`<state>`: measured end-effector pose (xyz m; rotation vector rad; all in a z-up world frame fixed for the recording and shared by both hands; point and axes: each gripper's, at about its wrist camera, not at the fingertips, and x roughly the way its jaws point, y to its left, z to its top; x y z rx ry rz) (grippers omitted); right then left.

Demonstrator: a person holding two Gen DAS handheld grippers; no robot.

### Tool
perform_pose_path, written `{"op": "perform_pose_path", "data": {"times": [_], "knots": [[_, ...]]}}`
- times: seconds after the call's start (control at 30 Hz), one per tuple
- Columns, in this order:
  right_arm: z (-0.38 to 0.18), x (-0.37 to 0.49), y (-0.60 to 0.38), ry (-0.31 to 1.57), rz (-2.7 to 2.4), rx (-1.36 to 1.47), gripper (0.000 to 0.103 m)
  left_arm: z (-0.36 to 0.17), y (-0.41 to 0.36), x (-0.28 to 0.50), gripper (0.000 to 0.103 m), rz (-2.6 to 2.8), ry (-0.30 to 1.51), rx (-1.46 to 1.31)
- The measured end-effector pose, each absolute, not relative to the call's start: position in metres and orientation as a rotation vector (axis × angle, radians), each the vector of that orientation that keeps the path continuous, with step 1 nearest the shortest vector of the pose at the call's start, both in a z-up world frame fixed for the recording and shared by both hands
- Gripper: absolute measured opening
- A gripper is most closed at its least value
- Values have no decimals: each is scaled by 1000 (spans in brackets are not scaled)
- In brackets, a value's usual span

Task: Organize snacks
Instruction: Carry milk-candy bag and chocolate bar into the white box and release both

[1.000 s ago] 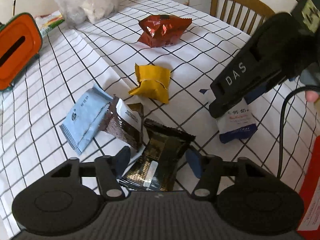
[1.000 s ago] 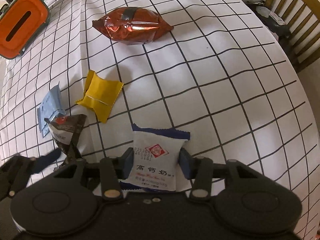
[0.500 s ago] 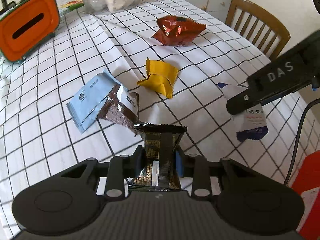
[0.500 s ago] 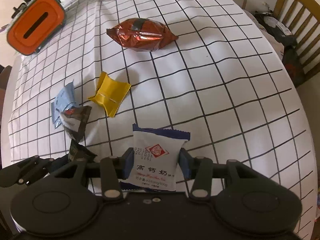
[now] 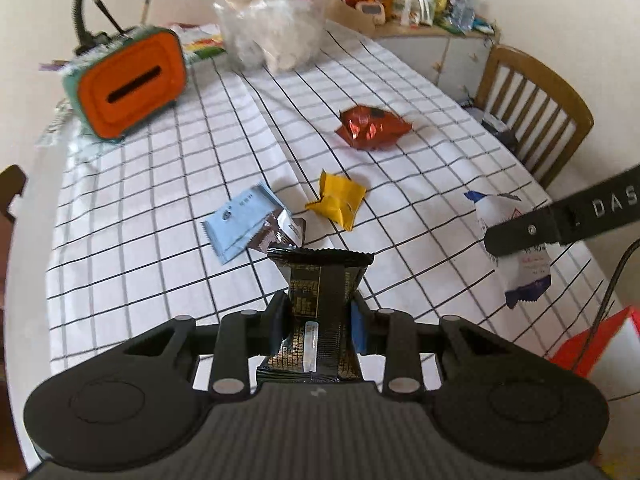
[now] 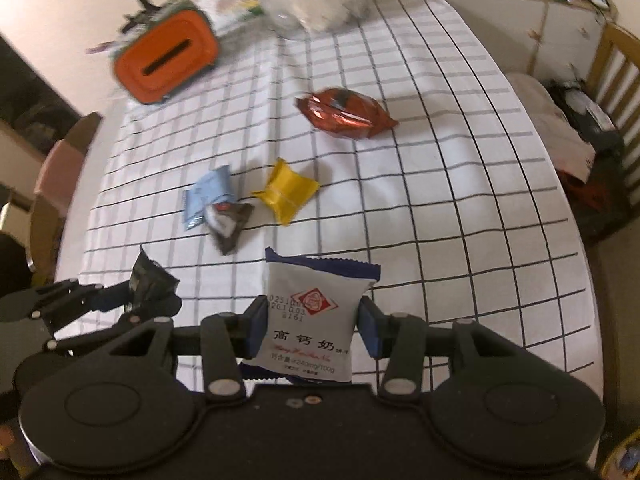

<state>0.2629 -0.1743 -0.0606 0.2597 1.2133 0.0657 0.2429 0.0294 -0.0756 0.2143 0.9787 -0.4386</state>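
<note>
My left gripper (image 5: 320, 322) is shut on a black and gold snack packet (image 5: 318, 300) and holds it above the table. My right gripper (image 6: 310, 326) is shut on a white and blue milk-tablet packet (image 6: 310, 320), also lifted; that packet shows at the right of the left wrist view (image 5: 516, 252). On the checked tablecloth (image 5: 160, 200) lie a yellow packet (image 5: 338, 204), a light blue packet (image 5: 240, 228), a dark brown packet (image 5: 280, 236) leaning on it, and a red foil bag (image 5: 370, 126). The left gripper with its packet shows low at the left of the right wrist view (image 6: 148, 284).
An orange tissue box (image 5: 130, 86) stands at the back left, a clear plastic bag (image 5: 276, 28) at the back. A wooden chair (image 5: 532, 108) stands at the table's right side. A red and white box (image 5: 596, 344) is near the front right. A cluttered cabinet (image 5: 420, 32) stands behind.
My left gripper closed on the black and gold packet and lifted it. Both grippers rose and pulled back from the table with their packets.
</note>
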Motion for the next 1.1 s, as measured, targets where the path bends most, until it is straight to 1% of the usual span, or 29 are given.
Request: {"op": "perform_pose_path", "data": {"times": [0.23, 0.5, 0.77, 0.9, 1.1], "knots": [[-24, 229, -177, 1166, 179, 210, 46, -34, 27, 204, 31, -391, 959, 177], [1, 184, -193, 1143, 273, 171, 46, -11, 9, 152, 31, -330, 1000, 152], [5, 138, -199, 1154, 344, 126, 46, -13, -9, 98, 31, -296, 1060, 145], [0, 118, -197, 1168, 368, 94, 46, -18, -16, 76, 31, -259, 1071, 155], [-17, 94, -198, 1195, 375, 66, 46, -36, -20, 56, 31, -239, 1132, 150]]}}
